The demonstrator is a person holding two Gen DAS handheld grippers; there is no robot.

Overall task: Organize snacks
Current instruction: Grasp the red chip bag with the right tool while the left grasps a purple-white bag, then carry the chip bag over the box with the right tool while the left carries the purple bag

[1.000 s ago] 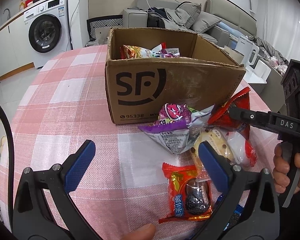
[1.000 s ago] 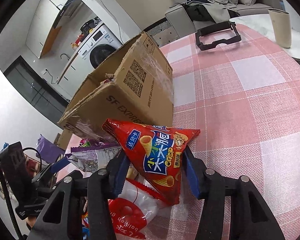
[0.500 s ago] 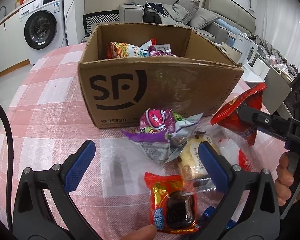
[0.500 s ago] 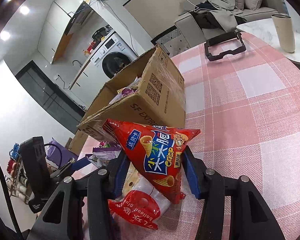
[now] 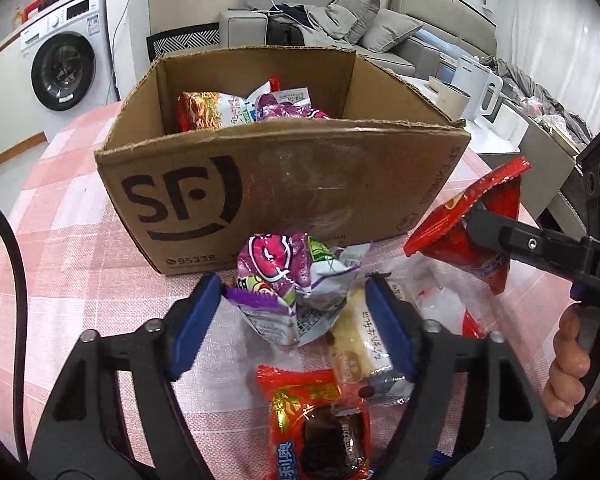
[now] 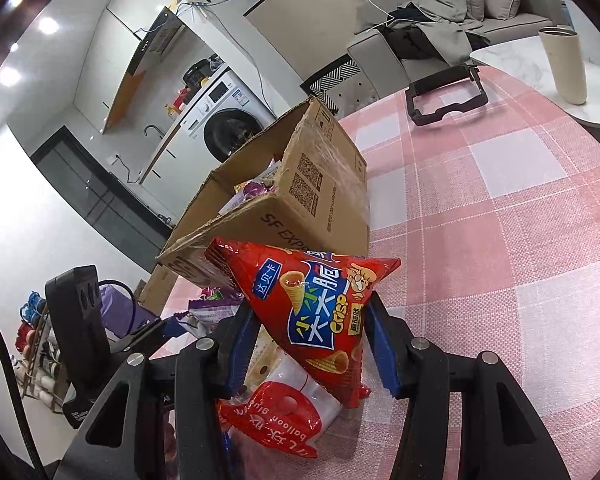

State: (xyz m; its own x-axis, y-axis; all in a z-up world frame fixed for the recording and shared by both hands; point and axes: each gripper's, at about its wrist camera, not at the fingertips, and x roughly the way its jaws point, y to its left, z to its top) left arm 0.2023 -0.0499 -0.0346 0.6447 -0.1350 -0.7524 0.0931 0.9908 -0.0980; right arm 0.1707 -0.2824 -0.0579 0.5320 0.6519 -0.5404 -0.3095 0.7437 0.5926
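Red bag [image 6: 314,316] being clamped between right fingers [image 6: 374,354], lifted off worktop [image 6: 500,240] for box [image 6: 284,204] ahead. Left fingers [image 5: 192,328] apart, being set astride purple bag [image 5: 288,292], likely next pick.

A pink-and-white checked tablecloth [image 6: 500,208] covers the table. At its far edge lies a black plastic frame [image 6: 446,98], and beyond it a tall beige tumbler [image 6: 562,64] stands on a white marble side table [image 6: 516,54]. A washing machine [image 5: 66,66] sits against the kitchen wall. Clothes are heaped on the grey sofa [image 5: 384,36].
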